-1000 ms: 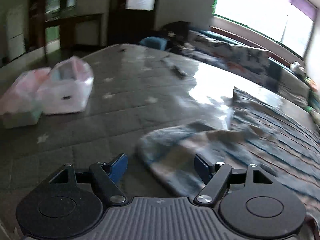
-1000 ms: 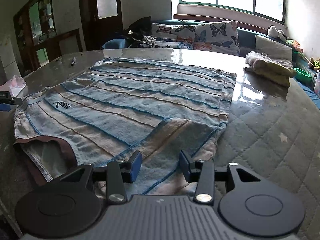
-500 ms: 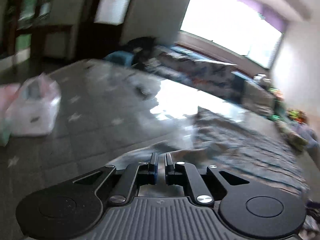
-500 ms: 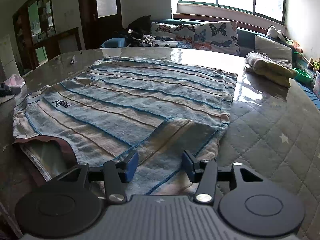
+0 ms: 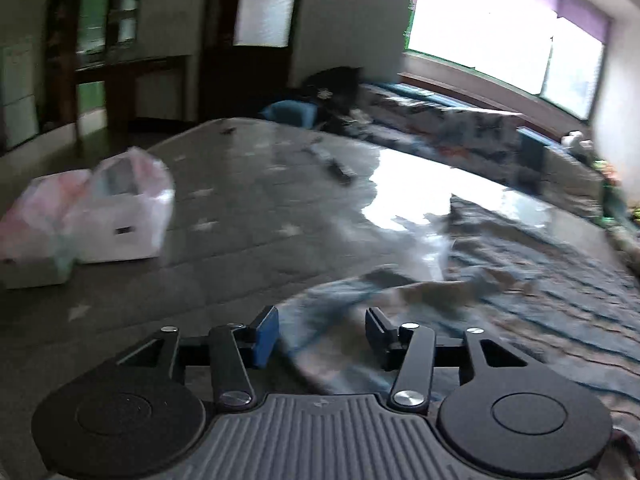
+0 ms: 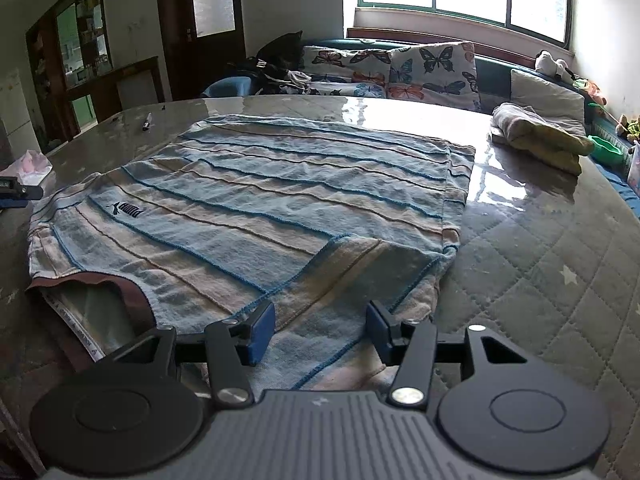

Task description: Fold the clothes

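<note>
A blue and beige striped shirt lies flat on the quilted table, collar toward me at the left, one sleeve folded over its front. My right gripper is open, its fingers just above the folded sleeve at the shirt's near edge. In the blurred left wrist view my left gripper is open over the other sleeve of the shirt at its left side. Neither gripper holds cloth. The left gripper's tip shows at the left edge of the right wrist view.
Two white and pink plastic bags sit on the table left of the shirt. A folded garment lies at the far right. A pen lies at the far left. A bench with butterfly cushions runs behind the table.
My left gripper shut half a second ago while swinging right, then opened again and came back over the sleeve. My right gripper opened a little wider and barely moved.
</note>
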Demonstrator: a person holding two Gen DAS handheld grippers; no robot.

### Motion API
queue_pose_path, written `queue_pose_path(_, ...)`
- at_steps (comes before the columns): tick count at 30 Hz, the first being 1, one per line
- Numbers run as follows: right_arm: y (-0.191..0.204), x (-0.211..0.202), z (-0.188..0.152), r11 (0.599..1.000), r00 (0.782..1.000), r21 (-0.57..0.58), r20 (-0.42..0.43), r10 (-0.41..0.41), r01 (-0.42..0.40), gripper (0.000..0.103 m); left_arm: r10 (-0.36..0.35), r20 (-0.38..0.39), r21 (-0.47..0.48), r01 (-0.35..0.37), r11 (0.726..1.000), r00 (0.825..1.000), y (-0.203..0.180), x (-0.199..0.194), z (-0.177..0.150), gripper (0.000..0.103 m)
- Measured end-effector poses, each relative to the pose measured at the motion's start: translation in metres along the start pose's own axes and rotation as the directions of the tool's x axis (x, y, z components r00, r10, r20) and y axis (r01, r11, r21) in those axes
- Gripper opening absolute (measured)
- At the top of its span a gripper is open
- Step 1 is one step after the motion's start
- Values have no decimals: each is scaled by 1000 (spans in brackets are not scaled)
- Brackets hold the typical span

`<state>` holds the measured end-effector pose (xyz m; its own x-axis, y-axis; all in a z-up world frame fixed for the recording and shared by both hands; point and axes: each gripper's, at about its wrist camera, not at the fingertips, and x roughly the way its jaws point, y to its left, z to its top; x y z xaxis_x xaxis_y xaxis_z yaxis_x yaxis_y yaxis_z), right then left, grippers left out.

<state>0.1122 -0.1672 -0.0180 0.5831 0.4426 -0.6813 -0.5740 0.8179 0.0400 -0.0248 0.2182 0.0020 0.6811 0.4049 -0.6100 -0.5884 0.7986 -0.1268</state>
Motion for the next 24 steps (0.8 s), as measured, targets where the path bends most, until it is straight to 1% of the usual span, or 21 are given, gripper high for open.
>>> queue_pose_path(2,1,0,0,1000,1000,0,0,-2,2,52,-9,-12,-11,9,1000,1000,3,5,0,52)
queue_pose_path(4,1,0,0,1000,1000,-1,-2,-3,3,52,-20,-24,-21,19,1000,1000,5,11,0,48)
queue_pose_path(5,1,0,0,1000,1000,-1,-3,-3,3,52,-25,-30,-27,24,999,999,7,13,0,43)
queue_pose_path(6,1,0,0,1000,1000,-1,-4,-4,4,52,-30,-36,-32,29,999,999,8,16,0,26)
queue_pose_path(7,1,-1,0,1000,1000,-1,-4,-5,5,52,-35,-42,-38,34,999,999,9,19,0,13)
queue_pose_path(8,1,-1,0,1000,1000,-2,-5,-5,5,52,-41,-47,-43,39,998,998,10,21,0,9)
queue_pose_path(10,2,-1,0,1000,1000,-3,-7,-7,6,52,-79,-29,-64,77,995,996,13,16,3,4)
queue_pose_path(11,2,-1,0,1000,1000,-4,-8,-7,7,52,-98,-15,-69,97,993,995,15,12,4,3)
queue_pose_path(13,2,0,1,1000,1000,-5,-9,-8,8,52,-150,15,-49,151,987,989,10,3,7,2)
queue_pose_path(16,2,0,2,1000,1000,-6,-10,-9,9,52,-228,58,-15,229,973,972,3,-12,12,2)
queue_pose_path(17,2,0,2,1000,1000,-6,-10,-10,10,52,-238,45,-14,239,971,970,-1,-12,14,2)
queue_pose_path(19,1,0,1,1000,1000,-1,-7,-6,5,53,-214,28,-17,215,977,976,-4,-11,13,4)
queue_pose_path(21,1,0,0,1000,1000,2,-6,-4,4,53,-157,15,-17,157,987,987,-2,-5,10,5)
queue_pose_path(23,1,-1,0,1000,1000,-1,-6,-2,2,53,-99,2,-16,99,995,995,0,0,7,11)
queue_pose_path(24,1,-1,0,1000,1000,-3,-6,-2,2,53,-70,-5,-16,70,997,998,1,3,5,19)
